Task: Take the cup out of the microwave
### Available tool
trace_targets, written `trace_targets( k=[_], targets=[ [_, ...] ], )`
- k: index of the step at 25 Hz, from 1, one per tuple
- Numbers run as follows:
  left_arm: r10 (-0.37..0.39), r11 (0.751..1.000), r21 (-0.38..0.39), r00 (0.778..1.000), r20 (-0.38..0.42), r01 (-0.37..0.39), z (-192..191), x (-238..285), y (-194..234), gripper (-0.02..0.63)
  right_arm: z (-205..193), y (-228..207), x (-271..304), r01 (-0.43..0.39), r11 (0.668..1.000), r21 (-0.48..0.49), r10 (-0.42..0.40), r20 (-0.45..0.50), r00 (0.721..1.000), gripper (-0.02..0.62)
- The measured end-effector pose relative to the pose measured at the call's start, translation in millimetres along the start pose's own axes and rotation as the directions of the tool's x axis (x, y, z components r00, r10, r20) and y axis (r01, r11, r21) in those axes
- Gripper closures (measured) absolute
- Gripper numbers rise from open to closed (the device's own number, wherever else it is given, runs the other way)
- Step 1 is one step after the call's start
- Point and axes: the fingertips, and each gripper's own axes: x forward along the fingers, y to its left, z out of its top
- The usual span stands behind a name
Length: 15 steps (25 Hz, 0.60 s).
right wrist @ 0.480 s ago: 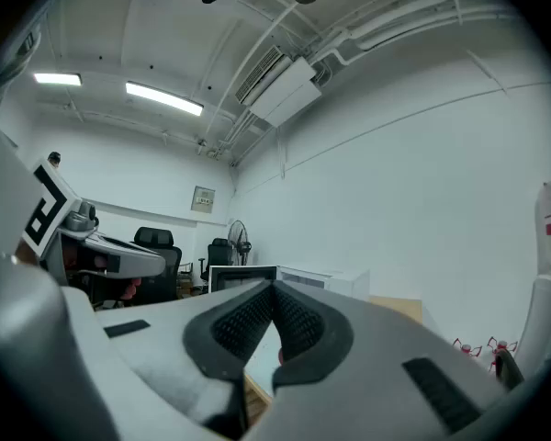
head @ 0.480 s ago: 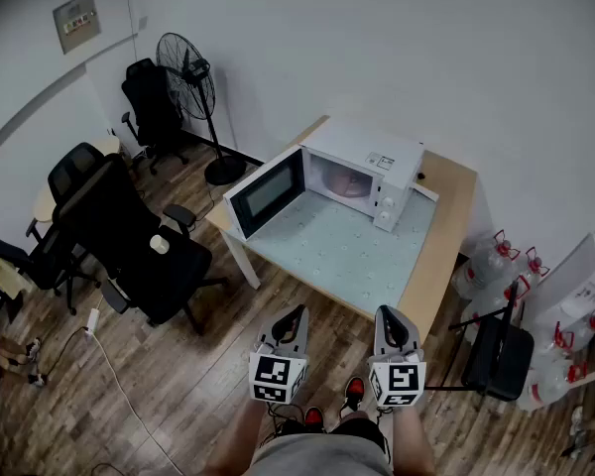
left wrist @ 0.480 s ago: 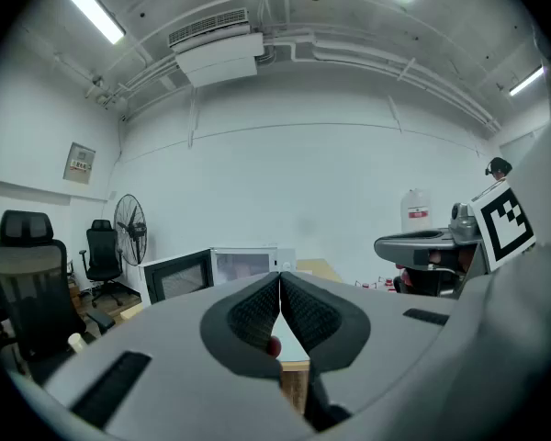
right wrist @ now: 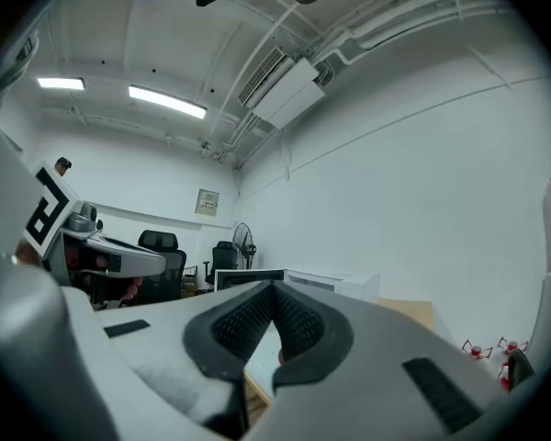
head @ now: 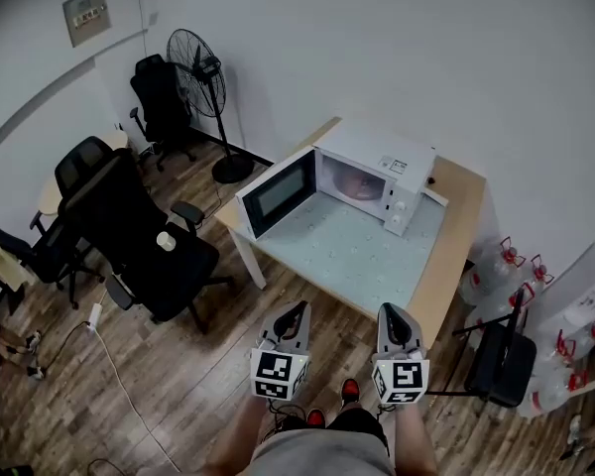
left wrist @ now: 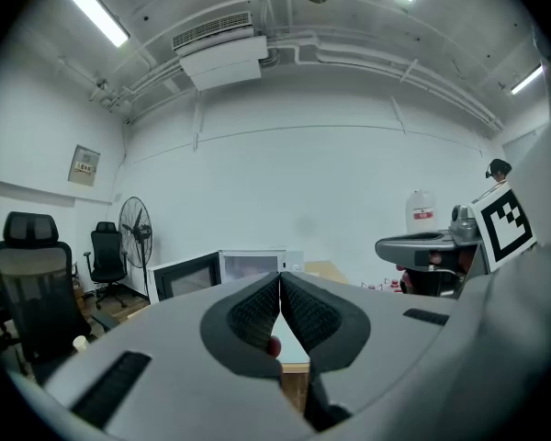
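Microwave (head: 389, 163) sits at the far side of the surface (head: 349, 254), with its door (head: 278, 190) swung open to the left. Cup (head: 354, 182) shows only as a pale pink shape inside the cavity, too small to make out further. Left gripper (head: 298, 309) and right gripper (head: 388, 311) are side by side on the near side, well apart from the microwave, each with jaws pressed together and nothing between them.

No legible text or labels.
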Motion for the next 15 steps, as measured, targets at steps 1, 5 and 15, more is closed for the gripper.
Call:
trace_targets(
  k=[1, 5, 15],
  targets=[
    [0.003, 1.0, 0.0, 1.0, 0.001, -0.003, 0.1, 1.0, 3.1, 0.583, 0.0, 1.5, 3.4, -0.003, 1.0, -0.001, 0.003, 0.0, 1.0, 0.577],
    [0.013, 1.0, 0.002, 1.0, 0.001, -0.013, 0.9, 10.5, 13.9, 0.583, -1.4, 4.4, 20.2, -0.016, 1.0, -0.006, 0.016, -0.003, 1.0, 0.577],
    [0.026, 1.0, 0.007, 1.0, -0.018, -0.025, -2.6, 78.3, 47.1, 0.583, -9.2, -21.2, 95.5, -0.027, 1.0, -0.012, 0.027, 0.002, 1.0, 0.577]
  ],
)
